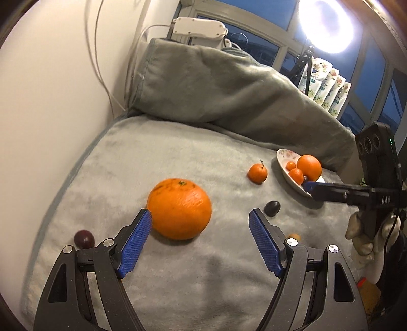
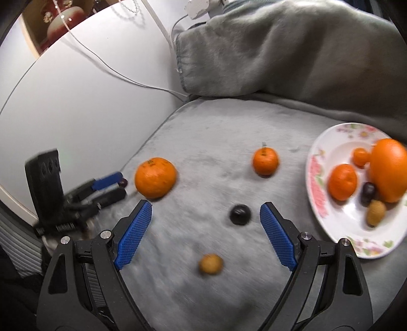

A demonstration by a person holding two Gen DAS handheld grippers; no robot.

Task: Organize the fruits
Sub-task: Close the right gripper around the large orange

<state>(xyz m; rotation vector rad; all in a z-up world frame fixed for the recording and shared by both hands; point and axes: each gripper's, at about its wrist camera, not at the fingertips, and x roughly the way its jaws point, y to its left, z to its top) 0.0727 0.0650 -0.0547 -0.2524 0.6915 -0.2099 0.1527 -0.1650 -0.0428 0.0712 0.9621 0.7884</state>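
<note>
A big orange (image 1: pixel 179 209) (image 2: pixel 155 177) lies on the grey blanket. My left gripper (image 1: pixel 200 216) is open, its jaws wide just before the orange. A small mandarin (image 1: pixel 257 173) (image 2: pixel 265 161), a dark plum (image 1: pixel 272 208) (image 2: pixel 240 214), a reddish plum (image 1: pixel 84 238) and a small tan fruit (image 2: pixel 211 264) lie loose. A floral plate (image 1: pixel 282 155) (image 2: pixel 318 193) holds a large orange (image 2: pixel 388 170), mandarins, a plum and a tan fruit. My right gripper (image 2: pixel 206 211) is open above the blanket, the dark plum near its right finger.
A bunched grey blanket (image 1: pixel 229 84) rises behind the fruit. A white wall (image 1: pixel 51 89) with cables is at left. A bright lamp (image 1: pixel 325 23) and windows stand at the back right. The other gripper shows in the right wrist view (image 2: pixel 106 188).
</note>
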